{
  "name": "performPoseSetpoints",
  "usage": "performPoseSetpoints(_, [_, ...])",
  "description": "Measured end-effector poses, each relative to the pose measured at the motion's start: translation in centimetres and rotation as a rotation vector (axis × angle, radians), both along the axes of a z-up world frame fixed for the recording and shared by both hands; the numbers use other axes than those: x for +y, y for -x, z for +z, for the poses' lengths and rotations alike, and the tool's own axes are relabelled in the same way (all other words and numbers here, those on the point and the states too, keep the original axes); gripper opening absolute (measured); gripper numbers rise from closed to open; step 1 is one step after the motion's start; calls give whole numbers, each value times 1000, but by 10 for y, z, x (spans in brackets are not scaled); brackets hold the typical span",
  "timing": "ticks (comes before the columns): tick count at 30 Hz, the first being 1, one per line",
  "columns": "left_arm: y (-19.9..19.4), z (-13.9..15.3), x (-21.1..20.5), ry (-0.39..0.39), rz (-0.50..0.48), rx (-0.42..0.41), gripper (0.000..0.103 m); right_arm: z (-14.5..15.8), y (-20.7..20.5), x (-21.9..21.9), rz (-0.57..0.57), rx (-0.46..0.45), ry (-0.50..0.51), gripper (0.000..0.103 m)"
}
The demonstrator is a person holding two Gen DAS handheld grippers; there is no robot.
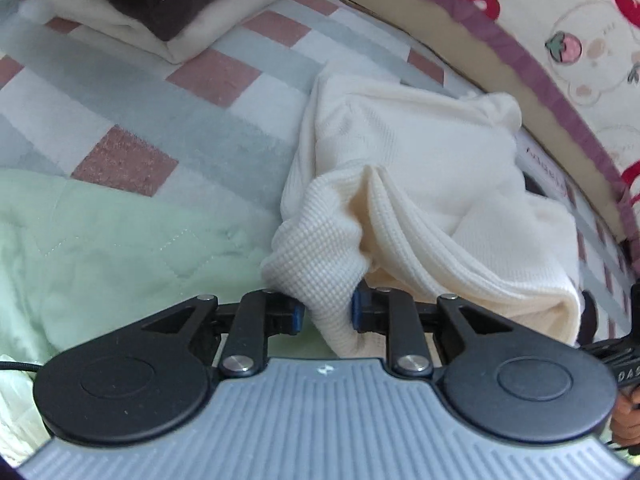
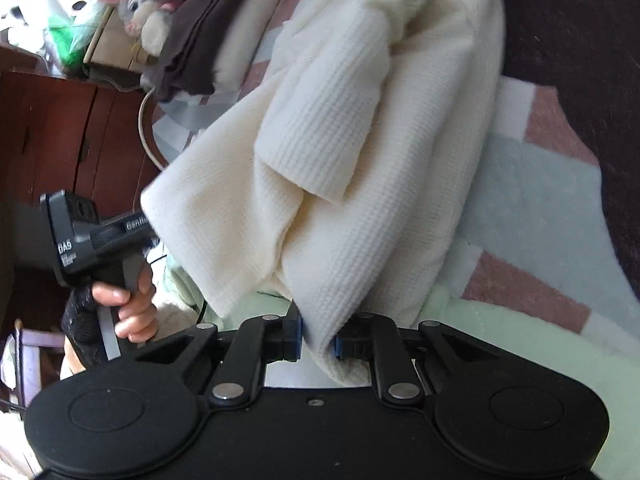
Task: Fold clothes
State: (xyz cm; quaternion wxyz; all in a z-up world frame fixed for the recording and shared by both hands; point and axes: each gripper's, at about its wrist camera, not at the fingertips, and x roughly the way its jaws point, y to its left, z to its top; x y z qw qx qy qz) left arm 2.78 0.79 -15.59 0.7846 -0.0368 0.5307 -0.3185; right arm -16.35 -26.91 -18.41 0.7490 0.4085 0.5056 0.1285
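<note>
Left wrist view: a cream waffle-knit garment (image 1: 400, 184) is gripped by both grippers.

It is pinched by the left gripper (image 1: 326, 312) and right gripper (image 2: 318, 336), bunched over the checked bedcover (image 1: 200, 92) near its edge.

Both wrist views are lit by soft, even daylight with no hard glare. The cream garment (image 1: 420, 152) reads bright, nearly washed out on its upper folds, with gentle shadow in its creases. Fisheye distortion bows the bed edge (image 1: 500, 60) and darkens the frame corners. Motion blur smears the garment's outer edges and the checked bedcover (image 2: 532, 184); the dark cupboard (image 2: 60, 140) lies in shade.
</note>
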Motion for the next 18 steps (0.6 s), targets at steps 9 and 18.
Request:
performPoseSetpoints(9, [-4, -1, 21, 49, 85, 40, 22, 4, -2, -3, -11, -2, 34, 17])
performPoseSetpoints(18, [0, 7, 32, 14, 128, -12, 26, 11, -8, 7, 86, -24, 175, 17])
